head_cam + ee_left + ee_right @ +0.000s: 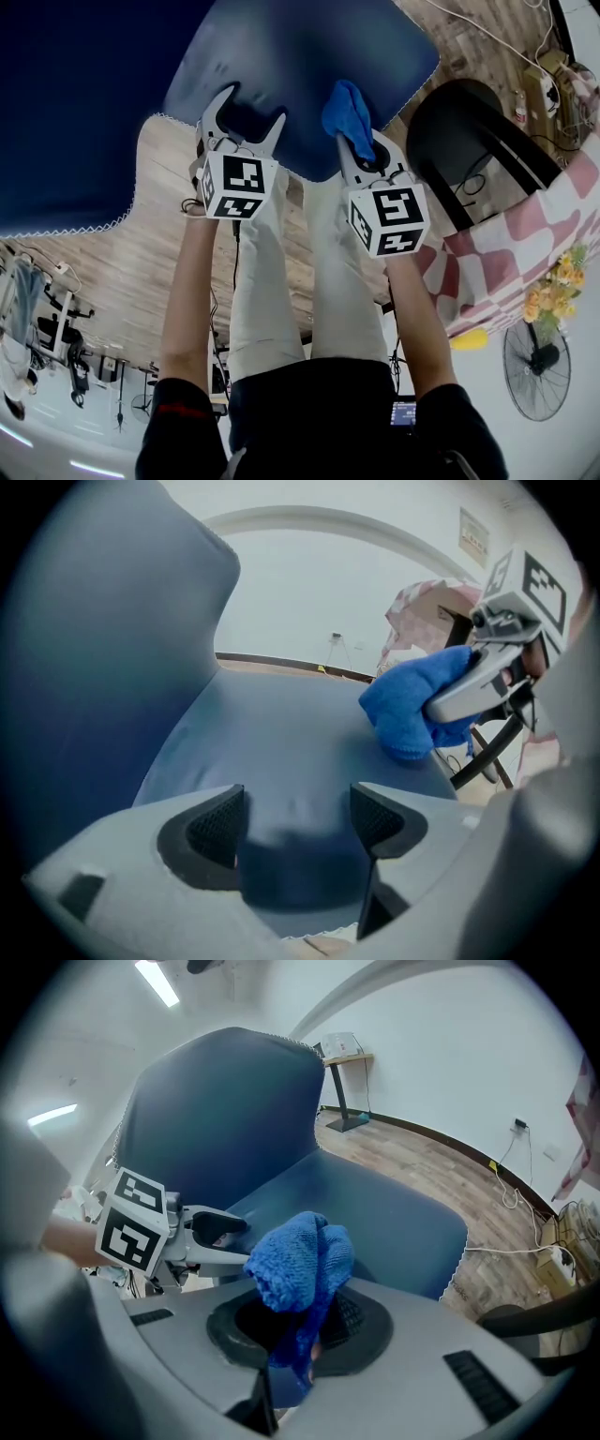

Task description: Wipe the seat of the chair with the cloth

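So the left gripper [251,112] and right gripper [361,157] are pale grey plastic with dark mesh-textured pads [217,825], each with a white cube [236,185] of black square markers. The wearer's got a black short-sleeved top [309,412] and pale trousers [272,281].

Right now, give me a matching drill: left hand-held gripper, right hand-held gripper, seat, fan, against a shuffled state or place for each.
Things:
1. left hand-held gripper
2. right hand-held gripper
3. seat
4. fan

States or places:
A. dark blue, below both grippers
B. lower right of the head view, under the yellow flowers
C. open, nothing between the jaws
D. shut on the blue cloth

Pairs: 1-C, 2-D, 3-A, 4-B
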`<state>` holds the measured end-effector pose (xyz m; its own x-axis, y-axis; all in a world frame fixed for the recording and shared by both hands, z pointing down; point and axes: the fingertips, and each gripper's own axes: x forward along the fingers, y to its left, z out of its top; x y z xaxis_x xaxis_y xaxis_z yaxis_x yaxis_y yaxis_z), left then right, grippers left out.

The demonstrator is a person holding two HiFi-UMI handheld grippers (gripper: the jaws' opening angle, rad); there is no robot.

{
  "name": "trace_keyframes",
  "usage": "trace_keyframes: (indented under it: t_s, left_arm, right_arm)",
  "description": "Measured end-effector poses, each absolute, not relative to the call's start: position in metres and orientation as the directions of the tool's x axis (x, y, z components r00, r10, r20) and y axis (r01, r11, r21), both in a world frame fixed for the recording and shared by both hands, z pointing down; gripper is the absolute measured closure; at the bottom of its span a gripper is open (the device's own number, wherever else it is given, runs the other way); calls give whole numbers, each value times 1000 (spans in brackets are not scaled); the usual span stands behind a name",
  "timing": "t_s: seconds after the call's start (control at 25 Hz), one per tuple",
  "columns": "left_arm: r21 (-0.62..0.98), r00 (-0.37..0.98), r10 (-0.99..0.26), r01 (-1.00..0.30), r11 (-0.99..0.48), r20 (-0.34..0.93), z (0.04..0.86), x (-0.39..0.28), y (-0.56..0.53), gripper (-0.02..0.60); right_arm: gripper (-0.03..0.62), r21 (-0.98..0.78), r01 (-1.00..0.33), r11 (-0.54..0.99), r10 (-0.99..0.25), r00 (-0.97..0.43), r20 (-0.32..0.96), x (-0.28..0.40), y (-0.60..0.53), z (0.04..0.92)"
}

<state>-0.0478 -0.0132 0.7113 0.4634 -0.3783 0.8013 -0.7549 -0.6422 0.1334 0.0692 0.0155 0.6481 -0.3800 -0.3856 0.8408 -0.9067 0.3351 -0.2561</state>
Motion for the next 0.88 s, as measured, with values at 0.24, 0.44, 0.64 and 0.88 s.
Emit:
trace_keyframes:
  t_s: [0.24,0.44,0.64,0.88]
  left_arm:
    - [112,445,-384,-758,-643,809,721,-49,-12,233]
    - [98,454,-407,-754,-650,792,723,-49,-12,232]
    - [104,472,-413,-747,-657,779,723,-48,-12,232]
    - [131,492,-396,-739,-661,775,722,-48,-12,232]
  right_arm:
    - [556,-263,-911,319,-389,-378,840,73,15,650]
    - [556,-250,-914,320,-400,-369,839,79,8,651]
    - [556,-203,-926,317,-440,-334,834,95,-13,648]
    - [556,-136,-934,330,-485,-292,824,115,-50,645]
